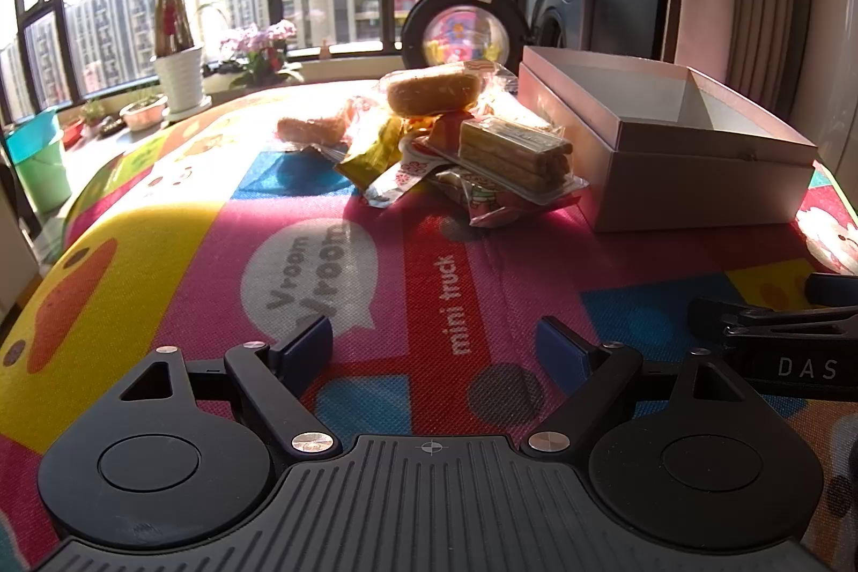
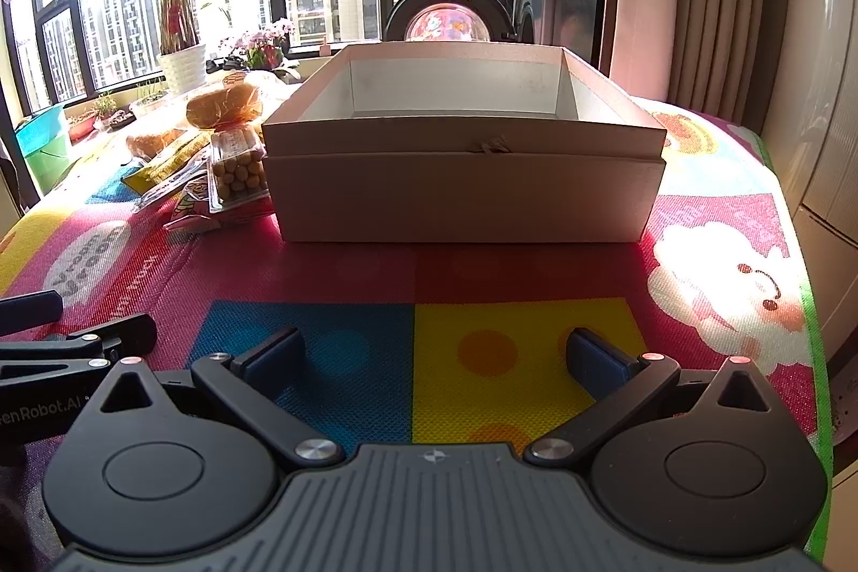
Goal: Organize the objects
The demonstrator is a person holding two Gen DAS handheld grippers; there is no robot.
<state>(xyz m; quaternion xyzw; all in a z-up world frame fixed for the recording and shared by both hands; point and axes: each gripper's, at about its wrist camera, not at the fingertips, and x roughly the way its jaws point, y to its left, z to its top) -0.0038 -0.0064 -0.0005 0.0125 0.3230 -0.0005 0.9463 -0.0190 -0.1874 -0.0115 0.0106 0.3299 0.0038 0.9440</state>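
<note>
The left gripper (image 1: 434, 347) hangs low over the colourful play mat (image 1: 161, 250), its two blue-padded fingers (image 1: 308, 341) spread wide with nothing between them. Beside it, the right gripper (image 2: 435, 355) is likewise spread wide and empty, hovering above the blue and yellow squares of the mat.

Going left to right in the left wrist view: a green bucket (image 1: 40, 159) stands at the far left edge, then a tall plant in a white pot (image 1: 179, 76) and pink flowers (image 1: 260, 41) along the window. Near the middle of the mat lies a heap of snack packets (image 1: 429, 143): a bun in clear wrap (image 1: 433, 89) on top, another bun (image 1: 313, 128) to its left, a yellow packet (image 1: 375, 154) below, and a tray of wafer sticks (image 1: 515, 156) at the front right, tilted on other wrappers. Just beside the heap, to its right, sits an open cardboard box (image 1: 708, 191); as far as its inside shows, it holds nothing. Behind the heap stands a round black-rimmed object (image 1: 464, 30) with a pink picture; what it is cannot be told.

In the right wrist view the box lies straight ahead, the snacks at its left side.
</note>
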